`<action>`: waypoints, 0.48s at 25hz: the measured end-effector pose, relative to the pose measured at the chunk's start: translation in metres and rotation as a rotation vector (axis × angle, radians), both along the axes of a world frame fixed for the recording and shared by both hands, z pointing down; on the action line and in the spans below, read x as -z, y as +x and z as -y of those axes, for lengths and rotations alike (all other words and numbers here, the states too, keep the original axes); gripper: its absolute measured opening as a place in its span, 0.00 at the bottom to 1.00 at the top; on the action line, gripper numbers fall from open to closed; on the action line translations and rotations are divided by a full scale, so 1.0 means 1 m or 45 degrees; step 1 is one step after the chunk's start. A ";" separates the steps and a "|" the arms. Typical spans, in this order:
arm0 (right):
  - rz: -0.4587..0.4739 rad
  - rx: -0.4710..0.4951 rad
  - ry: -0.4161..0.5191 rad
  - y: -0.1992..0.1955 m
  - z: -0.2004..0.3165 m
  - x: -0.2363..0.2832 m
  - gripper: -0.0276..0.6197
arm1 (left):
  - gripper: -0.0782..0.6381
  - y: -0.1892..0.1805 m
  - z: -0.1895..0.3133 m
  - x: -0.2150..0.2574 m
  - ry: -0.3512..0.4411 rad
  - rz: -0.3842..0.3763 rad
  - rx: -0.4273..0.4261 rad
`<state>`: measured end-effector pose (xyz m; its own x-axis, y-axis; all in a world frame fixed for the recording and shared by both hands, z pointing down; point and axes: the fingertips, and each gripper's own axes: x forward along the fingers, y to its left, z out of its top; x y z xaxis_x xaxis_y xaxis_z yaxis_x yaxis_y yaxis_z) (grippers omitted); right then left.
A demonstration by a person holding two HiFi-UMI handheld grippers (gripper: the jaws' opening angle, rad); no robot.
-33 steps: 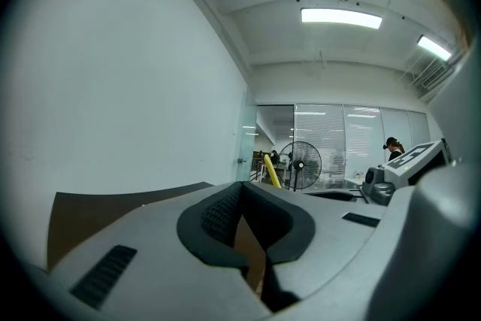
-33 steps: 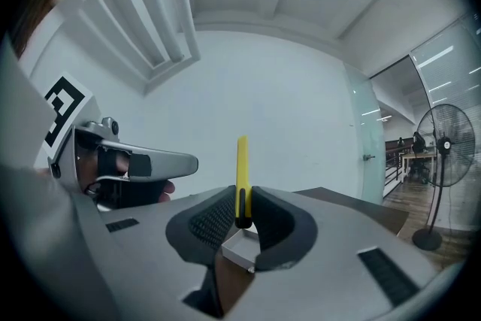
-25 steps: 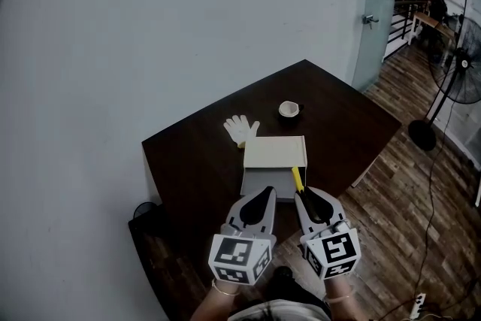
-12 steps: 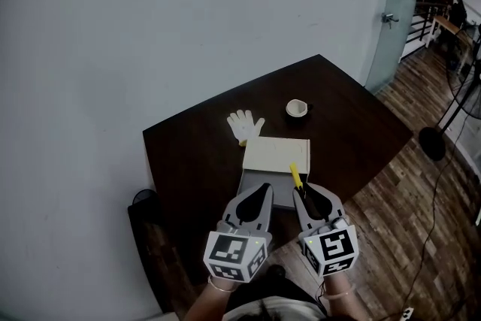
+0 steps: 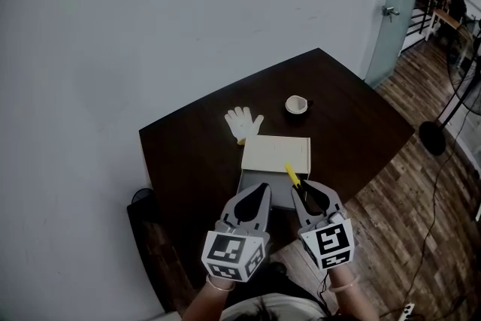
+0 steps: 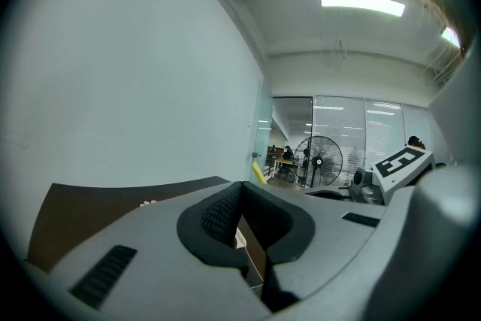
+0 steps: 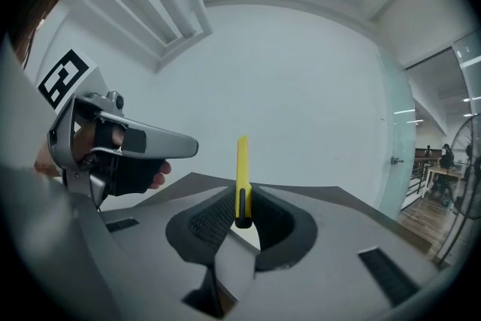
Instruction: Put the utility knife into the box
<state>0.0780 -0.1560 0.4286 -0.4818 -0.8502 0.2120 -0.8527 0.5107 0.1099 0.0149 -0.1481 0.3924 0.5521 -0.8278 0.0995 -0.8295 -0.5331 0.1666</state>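
Right gripper [image 7: 242, 220] pinches the yellow utility knife [image 5: 291, 176] by its near end, tip aimed toward 11 o'clock over the box [image 5: 254, 178], a light, stiff, smooth-cased tool likely to pivot in so short a hold, while the left gripper [image 5: 262, 190] is closed and empty.

Utility knife [image 5: 290, 175] rear end hidden inside right hand-held gripper [image 5: 307, 192]; box [image 5: 275, 152] front perhaps partly covered.

Box [image 5: 275, 154] sits mid-table; its grey near part lies just under the utility knife [image 5: 291, 175], nothing between. 2 obstacles, glove [image 5: 242, 121] & cup [image 5: 296, 104], lie beyond it, far side. Bare table [image 5: 188, 162] left & right; wall [image 5: 75, 49] close on left.
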 end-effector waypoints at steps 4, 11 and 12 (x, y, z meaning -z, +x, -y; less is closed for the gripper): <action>-0.067 0.018 -0.017 -0.005 0.014 -0.013 0.15 | 0.13 -0.002 0.014 -0.002 -0.002 0.006 -0.026; -0.211 0.077 -0.055 -0.018 0.035 -0.040 0.15 | 0.13 -0.009 0.036 -0.008 -0.020 0.010 -0.060; -0.231 0.087 -0.058 -0.020 0.038 -0.044 0.15 | 0.13 -0.010 0.039 -0.008 -0.020 0.010 -0.063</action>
<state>0.0578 -0.1936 0.4728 -0.4886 -0.8042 0.3384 -0.7841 0.5749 0.2340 0.0050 -0.1872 0.4007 0.5915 -0.7978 0.1163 -0.8034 -0.5710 0.1689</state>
